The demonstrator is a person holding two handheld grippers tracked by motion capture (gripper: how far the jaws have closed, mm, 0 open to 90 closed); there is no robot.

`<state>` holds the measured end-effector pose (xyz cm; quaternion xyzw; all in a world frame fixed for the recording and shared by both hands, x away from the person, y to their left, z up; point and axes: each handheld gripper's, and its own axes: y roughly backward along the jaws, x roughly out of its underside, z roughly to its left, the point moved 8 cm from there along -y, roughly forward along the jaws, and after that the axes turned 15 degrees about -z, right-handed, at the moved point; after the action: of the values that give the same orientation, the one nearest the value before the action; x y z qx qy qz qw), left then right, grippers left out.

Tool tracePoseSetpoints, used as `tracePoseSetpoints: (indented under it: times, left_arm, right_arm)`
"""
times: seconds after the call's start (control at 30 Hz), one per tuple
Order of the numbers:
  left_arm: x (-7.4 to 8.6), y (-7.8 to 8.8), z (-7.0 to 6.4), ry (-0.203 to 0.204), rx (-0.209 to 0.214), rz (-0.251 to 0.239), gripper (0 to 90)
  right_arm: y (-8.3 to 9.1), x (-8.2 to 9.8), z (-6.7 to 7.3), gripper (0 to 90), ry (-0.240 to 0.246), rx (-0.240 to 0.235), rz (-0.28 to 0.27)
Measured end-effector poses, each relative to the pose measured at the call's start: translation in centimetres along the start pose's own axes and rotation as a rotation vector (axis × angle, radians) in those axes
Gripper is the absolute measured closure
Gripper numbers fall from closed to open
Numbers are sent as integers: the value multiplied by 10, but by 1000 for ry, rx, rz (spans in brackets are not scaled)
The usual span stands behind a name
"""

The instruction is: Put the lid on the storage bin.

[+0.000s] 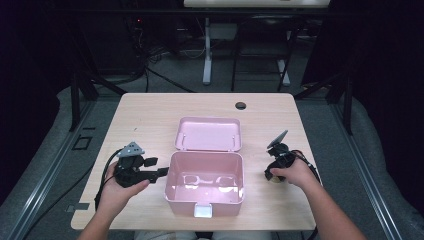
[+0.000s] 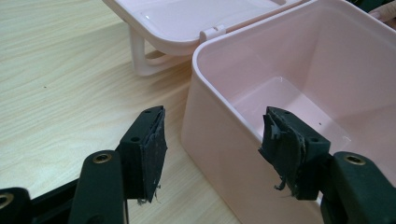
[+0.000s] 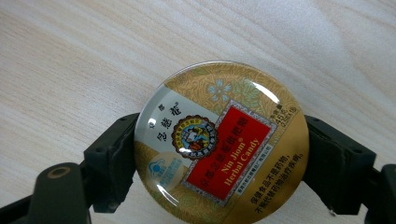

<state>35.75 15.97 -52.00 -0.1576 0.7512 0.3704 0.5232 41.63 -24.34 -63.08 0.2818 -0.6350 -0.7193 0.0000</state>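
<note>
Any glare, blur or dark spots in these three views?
High view: surroundings dark, table evenly lit, soft overall. Left gripper view: pink box sharp, faint sheen inside. Right gripper view: glare streaks on candy tin lid, label readable.

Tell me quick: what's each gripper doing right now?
Left gripper: open, holding nothing, jaws straddling the pink box wall.
Right gripper: closed on the round candy tin.
</note>
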Motion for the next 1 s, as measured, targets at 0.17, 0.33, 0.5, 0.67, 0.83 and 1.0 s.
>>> tracePoseSetpoints:
  times: [0.17, 0.33, 0.5, 0.67, 0.83, 1.0]
  left_arm:
    - [0, 0, 0, -5, 1, 0, 395]
    - [0, 0, 0, -3, 2, -1, 394]
    - [0, 0, 0, -2, 0, -3, 394]
    - [0, 0, 0, 0, 2, -2, 394]
    - [0, 0, 0, -1, 2, -2, 394]
    - [0, 0, 0, -1, 4, 0, 394]
  right_arm:
    - [3, 0, -1, 195, 37, 4, 15]
    - [11, -4, 3, 195, 44, 4, 4]
    - [20, -8, 6, 196, 67, 7, 6]
    - [28, -14, 11, 196, 91, 6, 5]
    - [38, -22, 14, 196, 115, 7, 2]
    - [50, -30, 18, 196, 142, 2, -4]
